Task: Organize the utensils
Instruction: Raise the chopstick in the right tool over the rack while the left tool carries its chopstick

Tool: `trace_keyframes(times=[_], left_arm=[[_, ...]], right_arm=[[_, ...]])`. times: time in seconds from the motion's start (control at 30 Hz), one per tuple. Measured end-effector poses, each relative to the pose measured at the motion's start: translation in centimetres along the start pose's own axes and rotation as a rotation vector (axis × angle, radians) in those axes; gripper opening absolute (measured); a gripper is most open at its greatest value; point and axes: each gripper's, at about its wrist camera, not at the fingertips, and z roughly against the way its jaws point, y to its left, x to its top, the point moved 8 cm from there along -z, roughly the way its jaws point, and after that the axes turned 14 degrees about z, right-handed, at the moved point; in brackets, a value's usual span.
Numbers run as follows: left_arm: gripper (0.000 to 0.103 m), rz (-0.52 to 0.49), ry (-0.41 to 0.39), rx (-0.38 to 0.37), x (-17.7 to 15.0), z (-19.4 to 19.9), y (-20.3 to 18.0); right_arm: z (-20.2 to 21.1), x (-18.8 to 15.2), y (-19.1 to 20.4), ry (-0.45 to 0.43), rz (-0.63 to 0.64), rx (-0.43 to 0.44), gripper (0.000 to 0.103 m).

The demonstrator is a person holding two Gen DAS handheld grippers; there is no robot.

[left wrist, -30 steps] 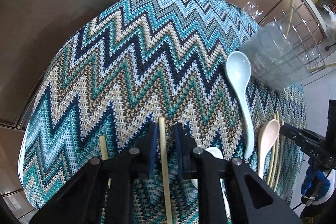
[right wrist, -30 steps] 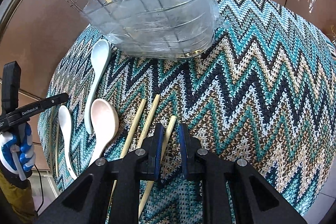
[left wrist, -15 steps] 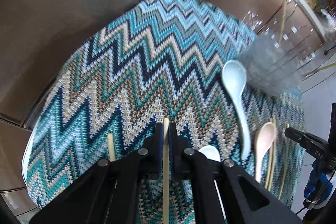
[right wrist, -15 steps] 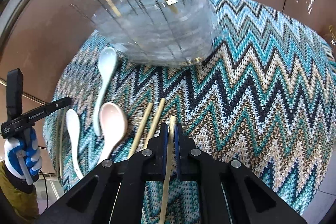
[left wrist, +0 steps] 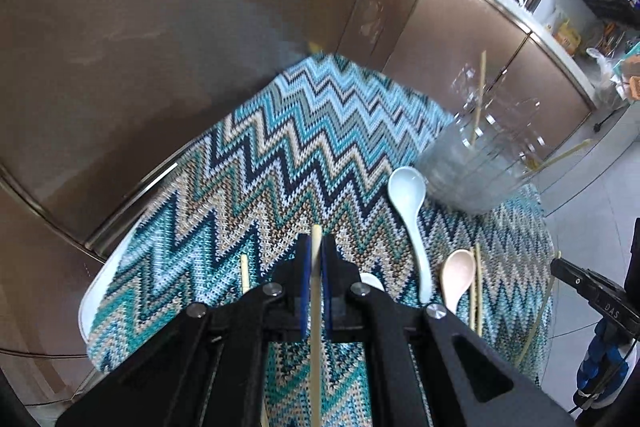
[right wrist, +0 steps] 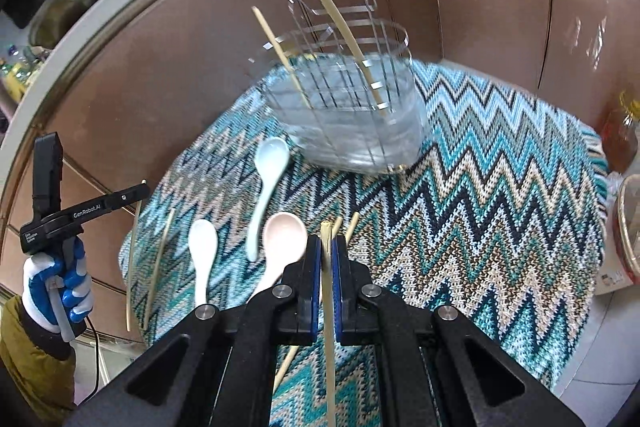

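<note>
My left gripper (left wrist: 315, 255) is shut on a bamboo chopstick (left wrist: 316, 327) and holds it above the zigzag cloth (left wrist: 256, 163). My right gripper (right wrist: 326, 255) is shut on another chopstick (right wrist: 328, 307), also lifted off the cloth. A clear holder with a wire rack (right wrist: 352, 115) stands at the back with two chopsticks (right wrist: 344, 31) in it; it also shows in the left wrist view (left wrist: 480, 159). A pale blue spoon (right wrist: 268, 183), a pink spoon (right wrist: 280, 239) and a white spoon (right wrist: 202, 255) lie on the cloth. Loose chopsticks (right wrist: 346, 227) lie beside them.
Brown cabinet fronts (right wrist: 200, 67) ring the table. A chopstick (left wrist: 244, 273) lies left of my left gripper. The left gripper's handle and gloved hand (right wrist: 56, 267) show in the right wrist view. A jar (right wrist: 620, 135) and a basket (right wrist: 628, 227) stand at the right edge.
Both grippers closed on a chopstick each and have lifted them up off the cloth; the table now looks farther away in both views.
</note>
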Motion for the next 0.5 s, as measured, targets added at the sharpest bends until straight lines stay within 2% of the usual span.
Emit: trace_keyframes(times=[0.5], left_arm=[[0.004, -0.029, -0.192, -0.072, 0.5, 9.4, -3.3]], right_arm=[[9.8, 1.9, 4.4, -0.191, 0.111, -0.029, 0.005]])
